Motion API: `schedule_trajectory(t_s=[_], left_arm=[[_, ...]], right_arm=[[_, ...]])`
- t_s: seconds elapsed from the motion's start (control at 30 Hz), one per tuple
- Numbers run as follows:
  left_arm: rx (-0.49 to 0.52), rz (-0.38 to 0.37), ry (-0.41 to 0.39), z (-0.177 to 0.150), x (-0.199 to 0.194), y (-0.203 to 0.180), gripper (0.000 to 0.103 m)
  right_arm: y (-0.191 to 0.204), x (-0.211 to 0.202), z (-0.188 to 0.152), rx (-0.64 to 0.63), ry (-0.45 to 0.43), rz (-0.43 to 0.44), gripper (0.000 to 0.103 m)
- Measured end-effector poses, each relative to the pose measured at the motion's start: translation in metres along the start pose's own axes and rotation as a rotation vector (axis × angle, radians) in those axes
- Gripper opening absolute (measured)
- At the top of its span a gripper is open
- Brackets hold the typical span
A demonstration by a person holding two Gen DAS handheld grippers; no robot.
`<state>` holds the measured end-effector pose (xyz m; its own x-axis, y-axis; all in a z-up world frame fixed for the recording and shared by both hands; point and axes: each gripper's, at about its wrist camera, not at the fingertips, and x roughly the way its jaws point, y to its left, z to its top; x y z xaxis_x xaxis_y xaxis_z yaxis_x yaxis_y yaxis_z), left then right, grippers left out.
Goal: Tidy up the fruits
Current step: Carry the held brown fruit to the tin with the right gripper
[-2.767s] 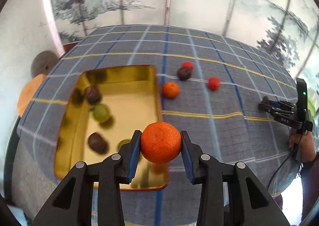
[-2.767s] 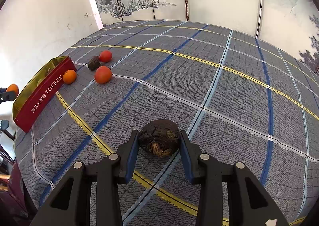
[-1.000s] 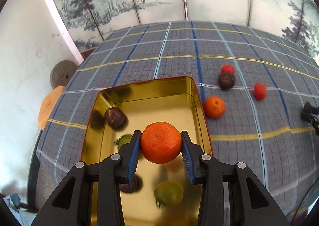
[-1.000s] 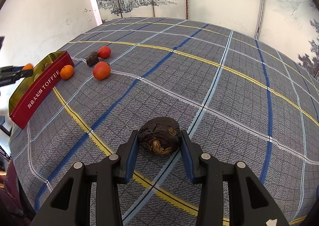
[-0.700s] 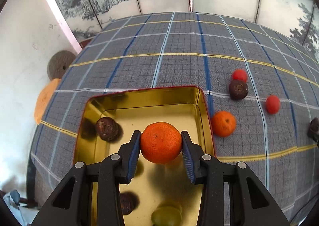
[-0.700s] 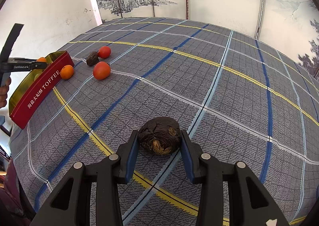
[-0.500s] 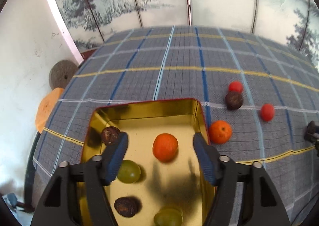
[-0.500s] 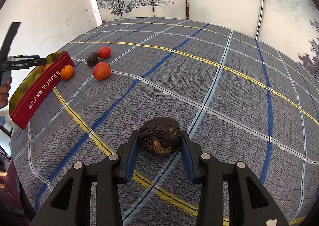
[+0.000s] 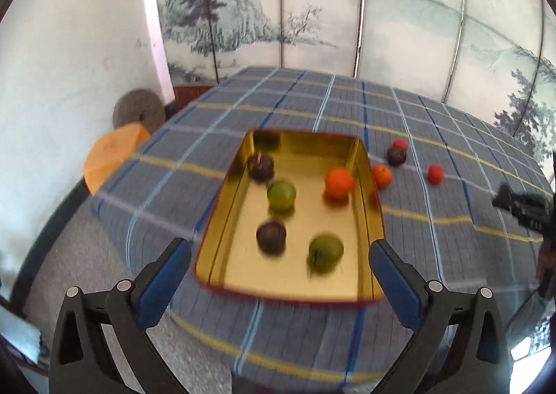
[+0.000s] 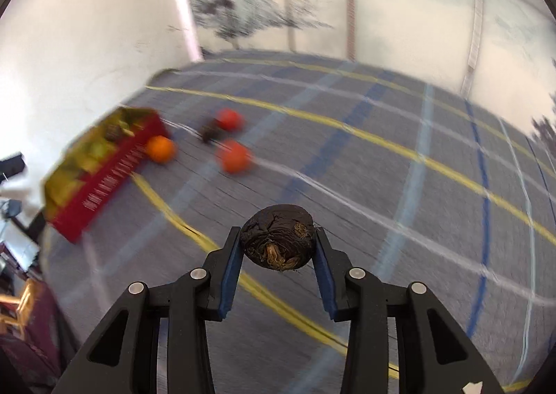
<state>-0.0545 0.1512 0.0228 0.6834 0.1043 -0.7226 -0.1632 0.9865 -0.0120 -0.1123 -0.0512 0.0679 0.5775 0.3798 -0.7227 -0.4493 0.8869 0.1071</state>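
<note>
Gold tin (image 9: 365, 182), red outside; blue-grey plaid cloth (image 9: 312, 335); orange tangerine (image 9: 338, 182).

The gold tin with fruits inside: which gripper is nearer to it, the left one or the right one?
Left. The left gripper hangs just over the gold tin's near end, jaws opening, empty. The right gripper is far across the cloth.

Motion blur smears the lettering on the red tin (image 10: 104, 182) beyond reading, and the fruits (image 10: 236, 157) beside it lose their outlines.

Your left wrist camera looks down from close above the gold tin (image 9: 222, 206) on the counter (image 9: 434, 220). Your right one faces that tin (image 10: 104, 182) from well across the plaid cloth; both share it and the loose fruits beside.
</note>
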Motion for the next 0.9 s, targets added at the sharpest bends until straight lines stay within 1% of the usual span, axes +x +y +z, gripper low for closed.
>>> schedule_trajectory(t_s=[0.07, 0.13, 0.17, 0.27, 0.33, 0.37, 0.43, 0.47, 0.53, 0.57, 0.63, 0.67, 0.7, 0.73, 0.77, 0.83, 0.9], left_arm=[[-0.033, -0.016, 0.022, -0.008, -0.005, 0.004, 0.102], [-0.057, -0.034, -0.018, -0.017, -0.014, 0.011, 0.102], [-0.071, -0.041, -0.047, -0.021, -0.019, 0.015, 0.102], [-0.11, -0.065, -0.043, -0.023, -0.02, 0.025, 0.102], [-0.146, -0.078, -0.073, -0.025, -0.025, 0.033, 0.102], [-0.165, -0.098, -0.09, -0.027, -0.028, 0.037, 0.102], [-0.194, -0.146, -0.102, -0.03, -0.033, 0.044, 0.102], [-0.199, -0.155, -0.105, -0.031, -0.035, 0.046, 0.102], [-0.172, -0.125, -0.102, -0.033, -0.038, 0.045, 0.102], [-0.143, -0.098, -0.102, -0.033, -0.038, 0.043, 0.102], [-0.111, -0.066, -0.111, -0.034, -0.039, 0.041, 0.102], [-0.101, -0.054, -0.114, -0.035, -0.039, 0.04, 0.102], [-0.093, -0.049, -0.112, -0.036, -0.039, 0.039, 0.102], [-0.091, -0.052, -0.11, -0.036, -0.038, 0.04, 0.102], [-0.09, -0.059, -0.103, -0.037, -0.037, 0.041, 0.102], [-0.096, -0.067, -0.106, -0.038, -0.036, 0.044, 0.102], [-0.102, -0.075, -0.108, -0.04, -0.032, 0.046, 0.102]], right_arm=[[0.029, -0.001, 0.018, -0.042, -0.019, 0.066, 0.037], [0.063, 0.004, 0.036, -0.092, -0.028, 0.136, 0.037], [0.083, 0.01, 0.046, -0.113, -0.029, 0.185, 0.037], [0.139, 0.035, 0.065, -0.171, -0.004, 0.298, 0.037], [0.174, 0.056, 0.072, -0.225, 0.028, 0.332, 0.037], [0.187, 0.067, 0.074, -0.242, 0.045, 0.346, 0.037], [0.205, 0.087, 0.08, -0.244, 0.076, 0.371, 0.037], [0.211, 0.094, 0.081, -0.243, 0.086, 0.377, 0.037], [0.223, 0.109, 0.083, -0.251, 0.111, 0.38, 0.037], [0.228, 0.113, 0.084, -0.26, 0.12, 0.378, 0.037], [0.236, 0.121, 0.086, -0.274, 0.129, 0.361, 0.039], [0.236, 0.12, 0.086, -0.268, 0.123, 0.366, 0.04], [0.229, 0.115, 0.088, -0.244, 0.1, 0.378, 0.042], [0.224, 0.109, 0.089, -0.222, 0.073, 0.381, 0.049], [0.214, 0.102, 0.089, -0.203, 0.047, 0.374, 0.054], [0.191, 0.091, 0.088, -0.179, 0.022, 0.332, 0.054], [0.158, 0.085, 0.08, -0.17, 0.041, 0.258, 0.054]])
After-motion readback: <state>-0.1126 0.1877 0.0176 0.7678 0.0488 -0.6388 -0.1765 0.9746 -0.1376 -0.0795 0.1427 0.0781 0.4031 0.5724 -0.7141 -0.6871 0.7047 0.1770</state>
